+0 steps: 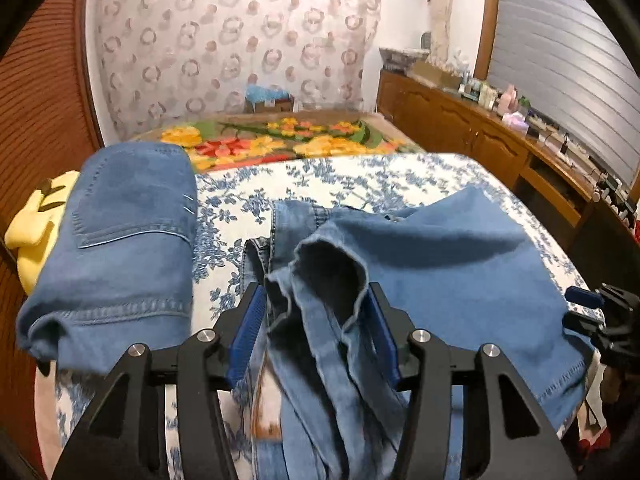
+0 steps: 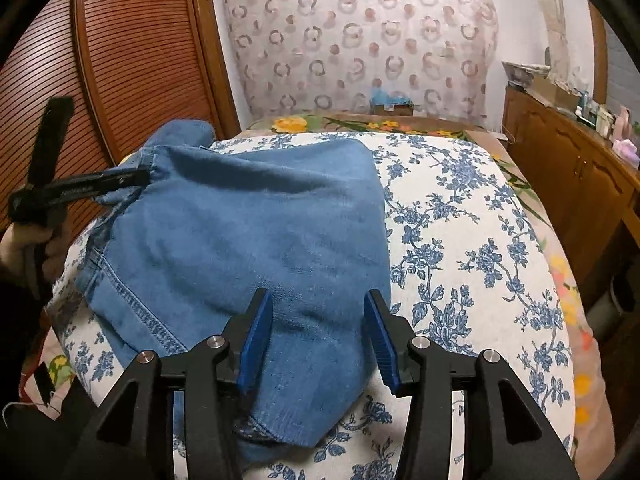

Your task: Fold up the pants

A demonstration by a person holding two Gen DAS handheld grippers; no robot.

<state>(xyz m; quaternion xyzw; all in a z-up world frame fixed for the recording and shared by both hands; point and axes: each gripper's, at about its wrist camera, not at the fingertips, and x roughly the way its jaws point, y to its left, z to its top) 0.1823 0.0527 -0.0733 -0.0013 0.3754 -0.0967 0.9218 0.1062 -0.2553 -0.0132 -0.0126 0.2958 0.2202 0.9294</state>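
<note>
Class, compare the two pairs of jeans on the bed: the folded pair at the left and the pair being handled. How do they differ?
The folded jeans are darker blue and lie as a neat, compact stack with a back pocket on top; the jeans being handled are lighter and spread out, with a bunched leg opening. The folded jeans sit clear of both grippers; the handled jeans lie between the open left gripper fingers. Both are denim on the floral bedspread.

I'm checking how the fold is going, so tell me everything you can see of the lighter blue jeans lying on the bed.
The lighter blue denim jeans lie loosely folded on the white bedsheet with blue flowers, soft and rumpled. A stitched hem shows at one edge, and an open leg cuff bunches up between the left gripper's parted blue pads. The right gripper straddles another edge, jaws also apart. A separate, darker folded pair of jeans sits beside them, not touching as far as can be seen.
</note>
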